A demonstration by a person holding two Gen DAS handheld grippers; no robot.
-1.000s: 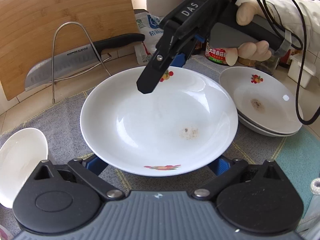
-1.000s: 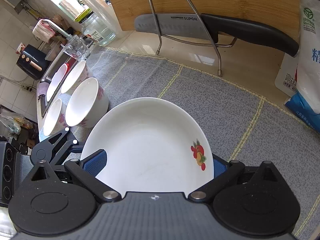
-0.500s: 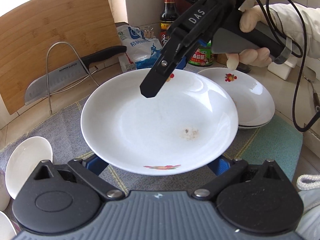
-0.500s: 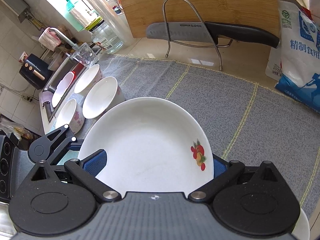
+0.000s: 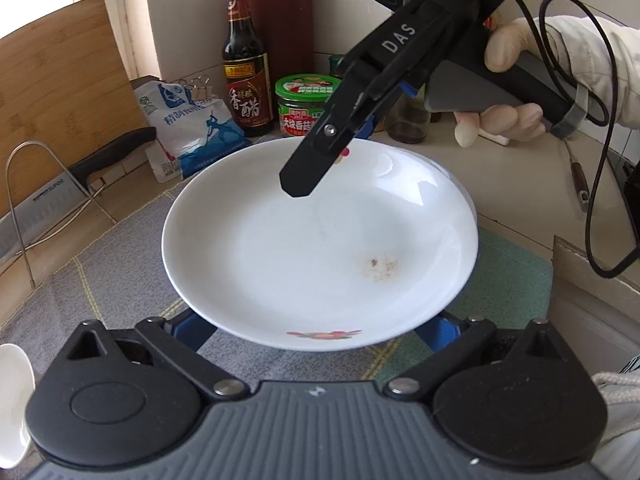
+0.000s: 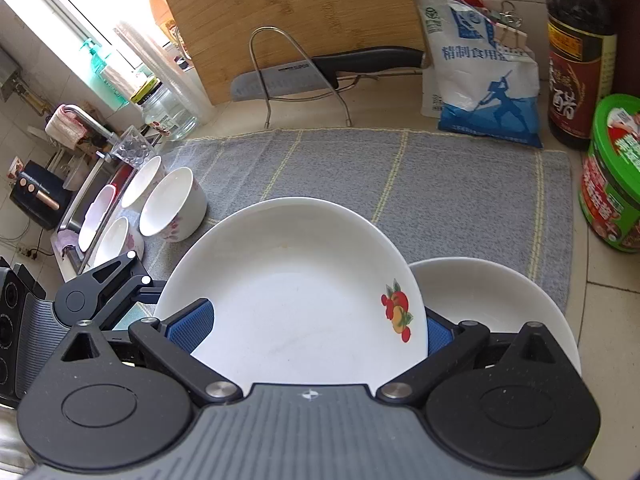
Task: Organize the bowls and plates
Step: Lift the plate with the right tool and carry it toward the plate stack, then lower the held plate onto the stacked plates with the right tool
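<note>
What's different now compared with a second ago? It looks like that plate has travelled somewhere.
The plate, carried between the left tool and the right tool, has moved sideways across the grey mat, away from the bowls, and now hangs over the stack of plates near the vinegar bottle. Both tools keep the same grip; the knife hasn't moved.

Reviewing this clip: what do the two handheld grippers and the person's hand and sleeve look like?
Both are black linkage grippers with ribbed grey bodies and blue finger pads. The right gripper carries white "DAS" lettering, a grey-and-black pistol handle and a black cable. The hand wears a pale glove, with a white sleeve.
</note>
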